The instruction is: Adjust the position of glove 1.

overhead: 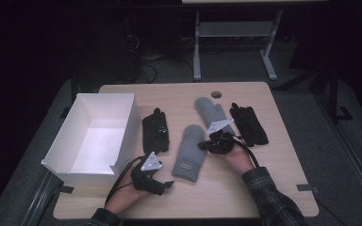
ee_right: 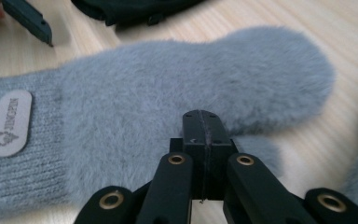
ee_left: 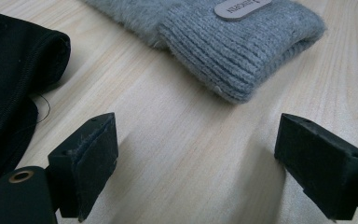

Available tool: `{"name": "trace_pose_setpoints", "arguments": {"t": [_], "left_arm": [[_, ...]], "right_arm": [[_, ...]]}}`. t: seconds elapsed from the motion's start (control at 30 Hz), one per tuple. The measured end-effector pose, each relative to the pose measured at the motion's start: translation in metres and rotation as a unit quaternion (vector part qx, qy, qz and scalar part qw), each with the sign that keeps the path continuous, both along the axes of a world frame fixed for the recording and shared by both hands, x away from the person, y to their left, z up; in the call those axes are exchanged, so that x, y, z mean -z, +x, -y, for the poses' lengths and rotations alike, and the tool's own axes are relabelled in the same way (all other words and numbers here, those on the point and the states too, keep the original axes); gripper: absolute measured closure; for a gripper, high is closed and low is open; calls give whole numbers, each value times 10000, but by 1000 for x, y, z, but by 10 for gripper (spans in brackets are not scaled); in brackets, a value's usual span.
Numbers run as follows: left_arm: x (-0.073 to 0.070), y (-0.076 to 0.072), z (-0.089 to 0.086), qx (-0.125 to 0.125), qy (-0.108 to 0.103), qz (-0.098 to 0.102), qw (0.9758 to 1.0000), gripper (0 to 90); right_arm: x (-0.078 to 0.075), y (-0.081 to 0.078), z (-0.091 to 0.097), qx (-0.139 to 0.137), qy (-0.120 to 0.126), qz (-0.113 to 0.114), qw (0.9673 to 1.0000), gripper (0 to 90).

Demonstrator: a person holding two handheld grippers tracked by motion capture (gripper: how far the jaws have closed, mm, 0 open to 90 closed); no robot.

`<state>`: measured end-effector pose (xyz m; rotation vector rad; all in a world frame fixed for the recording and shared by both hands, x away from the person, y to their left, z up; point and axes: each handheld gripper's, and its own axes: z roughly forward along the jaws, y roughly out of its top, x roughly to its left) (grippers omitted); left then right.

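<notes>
Landmark: the near grey mitten point(overhead: 189, 153), lying flat on the bench point(overhead: 273, 188), cuff toward the person, tip pointing away.

High view: a white open box point(overhead: 94, 134) sits well to the left of the near grey mitten, by the bench's left edge. A black glove point(overhead: 155, 130) lies between box and mitten, just left of it. A second grey mitten point(overhead: 210, 113) lies beyond and to the right, its lower end close to the mitten's tip. A black glove pair point(overhead: 248, 124) lies further right again. The left tool point(overhead: 162, 186) rests low on the bench, left of the mitten's cuff. The right tool point(overhead: 206, 145) sits at the mitten's right edge, near the upper half.

Left gripper view: the left tool point(ee_left: 196, 163) stands wide open, bare wood between the pads, nothing held. The mitten's ribbed cuff point(ee_left: 242, 51) lies just ahead, apart from the pads; a tan label point(ee_left: 237, 7) shows on it. The black glove's edge point(ee_left: 14, 70) is at the side. The gap does not read from above.

Right gripper view: the right tool point(ee_right: 204, 126) is fully closed, pads pressed together, no fabric seen between them. Its tip lies over the fuzzy body of the mitten point(ee_right: 168, 93); whether it touches the pile, cannot tell. The label point(ee_right: 10, 122) is legible only in part.
</notes>
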<state>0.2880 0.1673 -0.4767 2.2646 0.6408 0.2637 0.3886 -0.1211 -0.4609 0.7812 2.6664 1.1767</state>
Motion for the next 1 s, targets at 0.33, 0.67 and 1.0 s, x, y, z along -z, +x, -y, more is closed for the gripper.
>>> {"name": "trace_pose_setpoints", "arguments": {"t": [0.33,0.67,1.0], "left_arm": [[0,0,0,16,26,5,10000,126],[0,0,0,17,25,6,10000,126],[0,0,0,17,26,6,10000,126]], "right_arm": [[-2,-20,1,-268,-117,-117,9995,900],[-4,-40,8,-406,-147,-211,9988,900],[-9,-46,17,-269,61,-152,9995,855]]}}
